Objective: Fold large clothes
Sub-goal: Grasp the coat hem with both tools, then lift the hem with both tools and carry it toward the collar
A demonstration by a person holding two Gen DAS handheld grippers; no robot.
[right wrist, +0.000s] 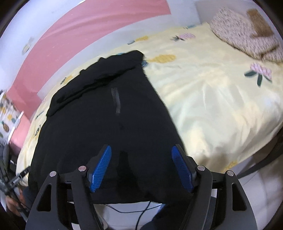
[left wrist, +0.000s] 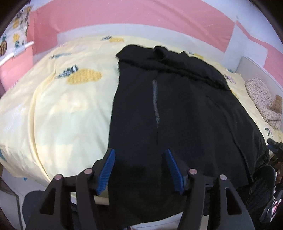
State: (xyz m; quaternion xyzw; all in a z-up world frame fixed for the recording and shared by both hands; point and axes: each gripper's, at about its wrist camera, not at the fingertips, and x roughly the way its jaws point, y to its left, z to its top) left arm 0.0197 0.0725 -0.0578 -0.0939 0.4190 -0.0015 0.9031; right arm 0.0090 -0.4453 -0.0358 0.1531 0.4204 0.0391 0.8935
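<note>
A large black garment (left wrist: pixel 176 109) with a grey zipper (left wrist: pixel 155 104) lies spread on a yellow pineapple-print bed cover (left wrist: pixel 58 109); its near hem hangs over the bed's front edge. A sleeve is folded across its far end. My left gripper (left wrist: pixel 139 152) is open and empty above the hem's left part. In the right wrist view the same garment (right wrist: pixel 109 123) fills the left half, and my right gripper (right wrist: pixel 141 148) is open and empty above the hem's right part. The left gripper (right wrist: pixel 14 178) shows at that view's left edge.
A speckled pillow with a brown patch (right wrist: pixel 245 30) lies at the bed's far right. A pink and white wall (left wrist: pixel 134 16) runs behind the bed. A pineapple-print cloth (left wrist: pixel 16 37) hangs at the far left. A black cable (right wrist: pixel 141 210) dangles below the bed edge.
</note>
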